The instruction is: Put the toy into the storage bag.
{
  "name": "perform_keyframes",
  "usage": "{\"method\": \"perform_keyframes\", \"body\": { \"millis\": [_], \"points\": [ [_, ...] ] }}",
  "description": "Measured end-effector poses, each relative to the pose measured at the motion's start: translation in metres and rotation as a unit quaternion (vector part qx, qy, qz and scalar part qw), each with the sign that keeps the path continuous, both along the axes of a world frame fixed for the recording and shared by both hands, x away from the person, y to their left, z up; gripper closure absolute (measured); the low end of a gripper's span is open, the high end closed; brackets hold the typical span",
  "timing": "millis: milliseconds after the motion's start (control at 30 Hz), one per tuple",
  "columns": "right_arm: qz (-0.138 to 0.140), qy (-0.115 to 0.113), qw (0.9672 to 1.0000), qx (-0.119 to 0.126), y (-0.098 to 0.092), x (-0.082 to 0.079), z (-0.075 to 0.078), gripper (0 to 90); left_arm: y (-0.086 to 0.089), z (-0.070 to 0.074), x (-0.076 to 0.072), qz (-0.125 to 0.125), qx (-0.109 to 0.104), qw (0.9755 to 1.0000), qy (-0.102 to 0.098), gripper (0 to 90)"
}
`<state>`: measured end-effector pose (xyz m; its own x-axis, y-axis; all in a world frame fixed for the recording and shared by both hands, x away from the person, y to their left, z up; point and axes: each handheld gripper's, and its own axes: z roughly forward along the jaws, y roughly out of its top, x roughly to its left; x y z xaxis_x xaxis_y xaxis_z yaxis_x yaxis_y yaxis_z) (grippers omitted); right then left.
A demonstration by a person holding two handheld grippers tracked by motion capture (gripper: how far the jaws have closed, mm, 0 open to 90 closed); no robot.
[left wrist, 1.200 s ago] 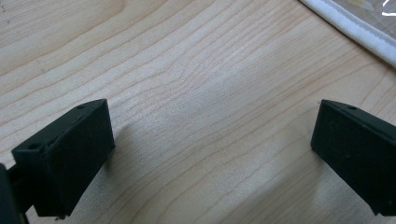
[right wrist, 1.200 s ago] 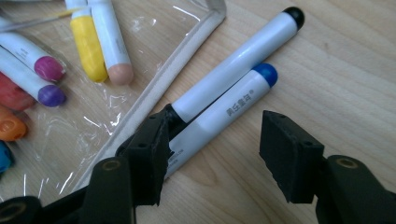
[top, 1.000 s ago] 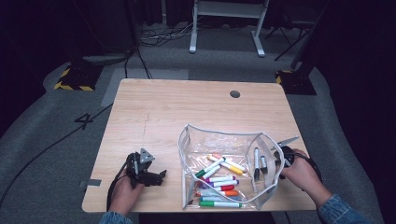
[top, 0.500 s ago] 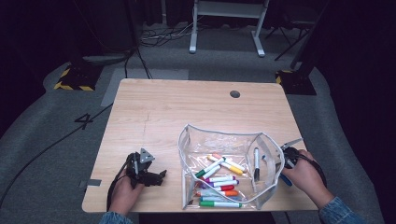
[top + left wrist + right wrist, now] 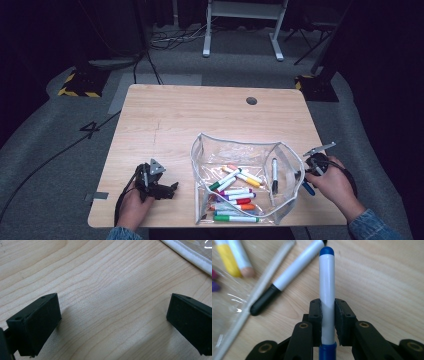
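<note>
- The right gripper [image 5: 327,315] clamps a blue marker [image 5: 326,287] between its pads; its jaws have just been closing, and the marker's white barrel now sits pinched upright in the right gripper view, blue tip pointing away over bare wood
- In the high view the right gripper [image 5: 306,179] sits at the table's [image 5: 200,120] right edge, just outside the right wall of the clear pouch [image 5: 240,150]; the blue marker [image 5: 308,188] pokes out below the hand
- The pouch lies open on the near half of the table; inside it lie a black marker [image 5: 274,175] by the right wall and a loose heap of coloured markers [image 5: 235,192] toward the near side
- In the right gripper view the black marker [image 5: 287,277] lies slantwise just beyond the pouch's white seam
- The left gripper [image 5: 112,322] rests low over bare wood near the left front corner, jaws spread wide with nothing between them; a strip of the pouch's edge [image 5: 190,257] shows at the upper right of its view
</note>
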<state>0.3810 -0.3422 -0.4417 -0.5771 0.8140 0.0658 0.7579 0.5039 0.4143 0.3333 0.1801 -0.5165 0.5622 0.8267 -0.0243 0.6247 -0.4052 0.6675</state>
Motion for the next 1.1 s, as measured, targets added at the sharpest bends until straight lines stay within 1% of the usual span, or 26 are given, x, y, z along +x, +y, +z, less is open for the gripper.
{"method": "perform_keyframes", "body": {
  "millis": [100, 133, 200, 367, 433, 467, 500, 567, 667, 800, 867, 933, 1000, 1100],
  "points": [
    [0.008, -0.015, 0.9998, 0.009, 0.001, -0.002, 0.018, 76.9, 0.000, 0.000, 0.000, 0.001, -0.001, 1.0000, 0.000, 0.0],
    [0.012, -0.019, 0.9997, 0.007, 0.001, -0.004, 0.024, 76.9, 0.000, 0.000, 0.000, 0.000, 0.000, 1.0000, -0.001, 0.0],
    [0.019, -0.026, 0.9994, 0.014, 0.003, -0.006, 0.035, 76.9, 0.000, 0.000, 0.000, 0.001, -0.001, 1.0000, 0.000, 0.0],
    [0.040, -0.033, 0.9983, 0.025, 0.009, -0.011, 0.063, 76.9, 0.000, 0.000, 0.000, 0.000, 0.000, 1.0000, -0.001, 0.0],
    [0.046, -0.040, 0.9977, 0.029, 0.012, -0.013, 0.074, 76.9, 0.000, 0.000, 0.000, 0.001, -0.001, 1.0000, 0.000, 0.0],
    [0.051, -0.047, 0.9972, 0.028, 0.014, -0.014, 0.079, 76.8, 0.000, 0.000, 0.000, -0.001, 0.001, 1.0000, -0.001, 0.0],
    [0.056, -0.055, 0.9966, 0.025, 0.016, -0.015, 0.084, 76.9, 0.000, 0.000, 0.000, 0.000, 0.000, 1.0000, 0.000, 0.0],
    [0.066, -0.062, 0.9956, 0.024, 0.020, -0.017, 0.092, 76.9, 0.000, 0.000, 0.000, 0.000, 0.000, 1.0000, 0.000, 0.0],
    [0.076, -0.062, 0.9948, 0.028, 0.026, -0.021, 0.103, 76.9, 0.000, 0.000, 0.000, 0.000, 0.001, 1.0000, -0.001, 0.0],
    [0.091, -0.066, 0.9931, 0.032, 0.033, -0.024, 0.117, 76.8, 0.000, 0.000, 0.000, -0.001, 0.001, 1.0000, -0.001, 0.0],
    [0.100, -0.070, 0.9922, 0.027, 0.037, -0.026, 0.123, 76.8, 0.000, 0.000, 0.000, 0.000, 0.001, 1.0000, 0.000, 0.0],
    [0.108, -0.083, 0.9906, 0.010, 0.042, -0.029, 0.130, 76.9, 0.000, 0.000, 0.000, 0.000, 0.001, 1.0000, -0.001, 0.0],
    [0.112, -0.090, 0.9897, 0.000, 0.045, -0.031, 0.137, 76.9, 0.000, 0.000, 0.000, -0.001, 0.001, 1.0000, -0.001, 0.0],
    [0.111, -0.102, 0.9885, -0.003, 0.045, -0.031, 0.148, 76.9, 0.000, 0.000, 0.000, -0.001, 0.001, 1.0000, -0.001, 0.0]
  ]
}}
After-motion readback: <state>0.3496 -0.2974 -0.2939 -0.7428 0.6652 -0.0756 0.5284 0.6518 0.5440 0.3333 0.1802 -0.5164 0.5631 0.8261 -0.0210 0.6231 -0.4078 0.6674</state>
